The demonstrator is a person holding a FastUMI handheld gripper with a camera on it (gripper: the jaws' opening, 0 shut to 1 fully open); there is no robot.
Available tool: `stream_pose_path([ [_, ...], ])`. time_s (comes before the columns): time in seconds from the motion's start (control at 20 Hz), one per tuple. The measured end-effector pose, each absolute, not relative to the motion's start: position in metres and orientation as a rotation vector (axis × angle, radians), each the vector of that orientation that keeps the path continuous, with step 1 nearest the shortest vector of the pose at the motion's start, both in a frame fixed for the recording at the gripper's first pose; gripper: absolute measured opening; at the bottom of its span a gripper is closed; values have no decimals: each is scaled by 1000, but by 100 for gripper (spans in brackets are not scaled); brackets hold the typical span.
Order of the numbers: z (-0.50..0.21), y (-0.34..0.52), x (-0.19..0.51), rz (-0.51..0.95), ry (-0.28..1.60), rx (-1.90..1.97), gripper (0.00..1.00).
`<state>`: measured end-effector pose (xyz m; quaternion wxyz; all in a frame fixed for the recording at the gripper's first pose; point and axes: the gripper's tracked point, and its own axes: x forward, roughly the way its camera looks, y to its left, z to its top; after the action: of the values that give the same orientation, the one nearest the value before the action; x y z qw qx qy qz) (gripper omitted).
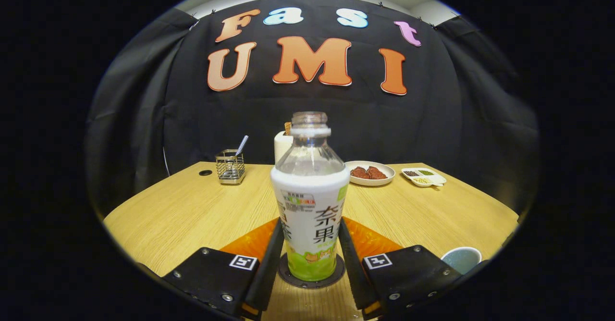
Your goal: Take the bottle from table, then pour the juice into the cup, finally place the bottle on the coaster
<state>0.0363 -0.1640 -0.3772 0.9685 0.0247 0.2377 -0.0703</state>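
Wooden table (pixel 192 210) in a black-cloth booth, bottle (pixel 310 205) upright on the coaster (pixel 312 274).

Gripper (pixel 311 249) fingers flank the bottle's lower body closely; whether both press on it I cannot tell. Cup (pixel 461 258) sits near, right of the fingers. Beyond: a wire holder (pixel 230 166), plate (pixel 370 172) and divided dish (pixel 424 177), with bare tabletop between.

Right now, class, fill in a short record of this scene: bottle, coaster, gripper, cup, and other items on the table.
bottle: upright, uncapped, between the fingers
coaster: dark round disc under the bottle
gripper: fingers either side of the bottle's lower body, close against it; contact cannot be confirmed
cup: beside the right finger, near table edge
other items: wire holder, plate of food, divided dish
table: light wood
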Motion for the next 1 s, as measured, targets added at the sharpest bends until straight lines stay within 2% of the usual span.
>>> stream_pose_path([
  [0.05,-374,-164,34,-147,474,56,67],
  [0.35,-349,-162,26,-160,418,117,93],
  [0.45,-336,-157,18,-151,405,128,97],
  [1.0,-196,-116,-16,-131,240,3,97],
])
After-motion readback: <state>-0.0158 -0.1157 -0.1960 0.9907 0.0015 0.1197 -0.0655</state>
